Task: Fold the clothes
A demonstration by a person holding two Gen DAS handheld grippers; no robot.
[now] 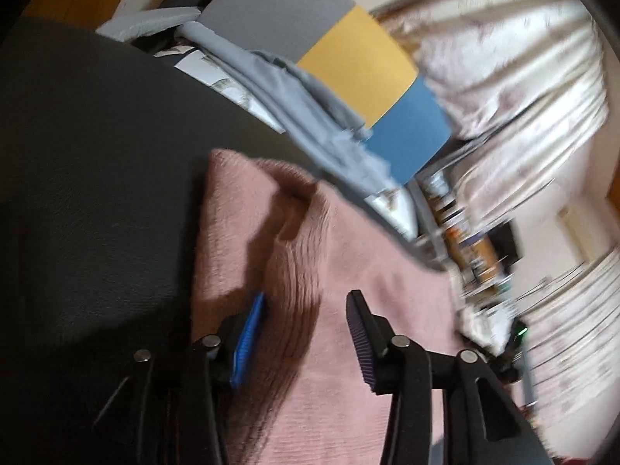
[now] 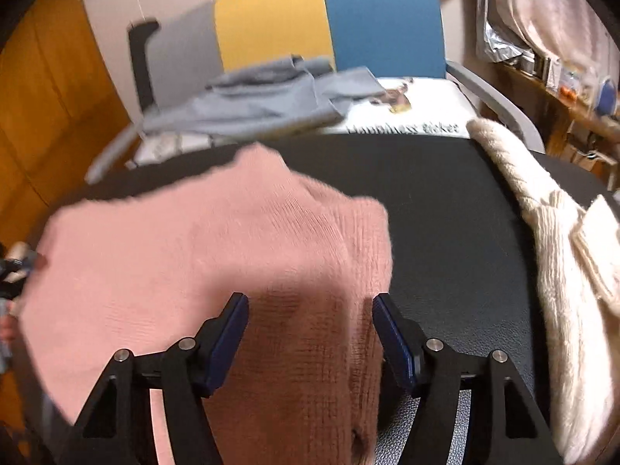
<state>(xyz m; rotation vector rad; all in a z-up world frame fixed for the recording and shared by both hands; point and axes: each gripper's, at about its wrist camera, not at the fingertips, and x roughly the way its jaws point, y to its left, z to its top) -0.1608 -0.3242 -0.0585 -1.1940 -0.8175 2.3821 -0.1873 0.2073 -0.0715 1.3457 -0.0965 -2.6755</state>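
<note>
Black, finely grained leather-look tabletop [image 2: 445, 209] as work surface; pink knitted sweater [image 2: 201, 255] taken as landmark, lying flat on it, towards the tabletop's left side in the right wrist view.

Left of the sweater: orange-brown wooden panelling [image 2: 50, 89]; at the sweater's left edge, small blurred parts of the other gripper, not clear enough to describe.

Behind the sweater, beyond the table edge: chair with grey, yellow and blue panelled backrest [image 2: 333, 19]; crumpled grey cloth garment [image 2: 267, 97] on its seat, over a white printed cushion [image 2: 422, 112].

On the sweater: left gripper [image 1: 306, 317], black linkage with ribbed pads, one blue; jaws partly apart, pink knit lying beneath the gap, nothing clamped. Right gripper [image 2: 310, 321], dark blue pads; jaws standing wide over the sweater's right edge, pads clear of the fabric, holding nothing.

Right of the sweater: bare tabletop, then cream chunky-knit garment [image 2: 562, 255] draped along the table's right side; pale patterned curtains [image 1: 523, 89] and cluttered shelving beyond, blurred.
</note>
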